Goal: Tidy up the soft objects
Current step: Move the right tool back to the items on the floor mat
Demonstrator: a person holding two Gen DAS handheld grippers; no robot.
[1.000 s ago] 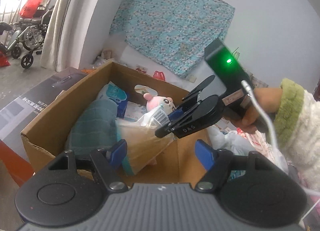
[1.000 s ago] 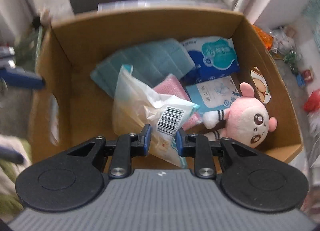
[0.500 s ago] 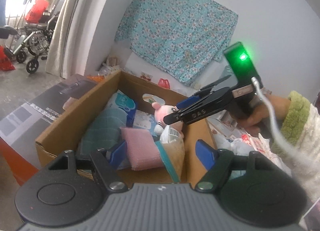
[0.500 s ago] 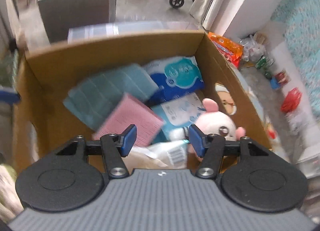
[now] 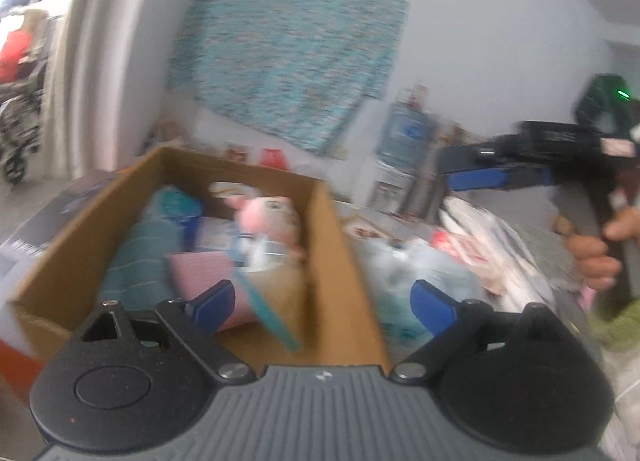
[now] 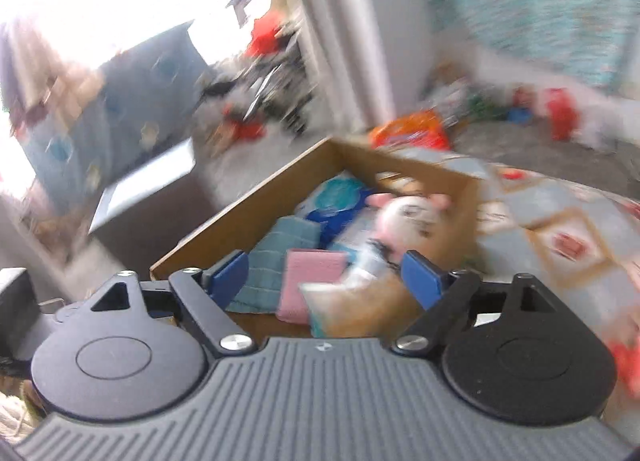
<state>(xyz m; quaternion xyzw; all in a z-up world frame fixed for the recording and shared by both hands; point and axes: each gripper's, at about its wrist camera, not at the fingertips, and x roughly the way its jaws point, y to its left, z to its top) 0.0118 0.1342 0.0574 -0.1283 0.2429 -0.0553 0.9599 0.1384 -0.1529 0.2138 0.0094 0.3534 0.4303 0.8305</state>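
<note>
A cardboard box (image 5: 332, 245) holds a pink plush (image 5: 260, 217), a teal towel (image 5: 132, 261), a pink cloth (image 5: 200, 273), a blue tissue pack (image 5: 180, 205) and a clear bag of beige stuff (image 5: 272, 285). My left gripper (image 5: 322, 297) hovers over the box's near right wall, jaws opening, nothing between them. My right gripper (image 5: 452, 167) hangs far right of the box, held by a hand (image 5: 592, 257). In the right wrist view that gripper (image 6: 325, 273), jaws opening and empty, looks down on the box (image 6: 240, 221), plush (image 6: 408, 217) and bag (image 6: 360, 301). Both views are blurred.
Right of the box lies a pile of pale blue and white soft bags (image 5: 400, 273). A floral cloth (image 5: 288, 69) hangs on the wall by a water dispenser (image 5: 404, 149). An orange snack bag (image 6: 408, 133) and a patterned mat (image 6: 560, 229) lie beyond the box.
My right gripper let go of the clear bag, which now lies in the box, then opened wide and swung up and away to the right. My left gripper opened wider and shifted right.
</note>
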